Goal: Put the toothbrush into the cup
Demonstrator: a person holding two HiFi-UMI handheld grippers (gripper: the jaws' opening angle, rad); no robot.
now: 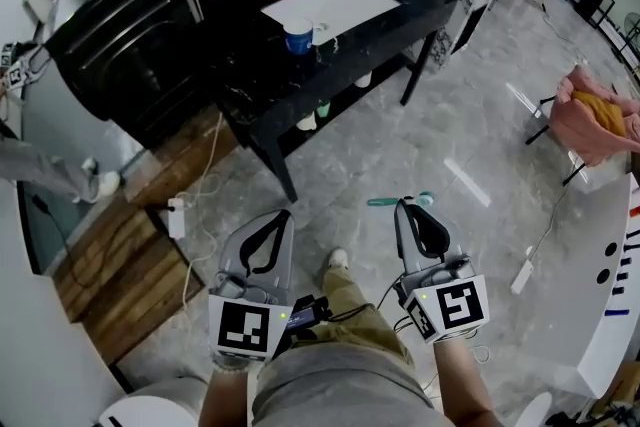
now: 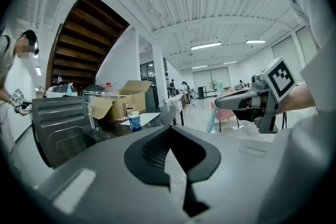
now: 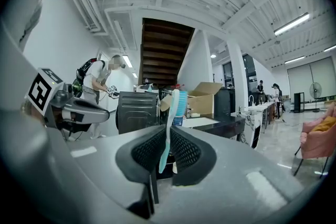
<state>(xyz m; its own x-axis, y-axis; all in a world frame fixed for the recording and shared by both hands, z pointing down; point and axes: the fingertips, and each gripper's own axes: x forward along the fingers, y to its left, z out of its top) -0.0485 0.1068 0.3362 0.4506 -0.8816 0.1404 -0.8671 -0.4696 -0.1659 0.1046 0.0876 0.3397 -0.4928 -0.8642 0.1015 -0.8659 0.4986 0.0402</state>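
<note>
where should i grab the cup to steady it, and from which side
Grip the cup across its blue side wall, below the white rim, coming in level from the near long edge of the table. It stands upright and round, so a side pinch should fit. That also leaves the mouth open for the toothbrush.

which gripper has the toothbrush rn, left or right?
The right gripper: its jaws are clamped on the teal toothbrush, whose brush head sticks out above them. The left gripper has nothing between its jaws.
</note>
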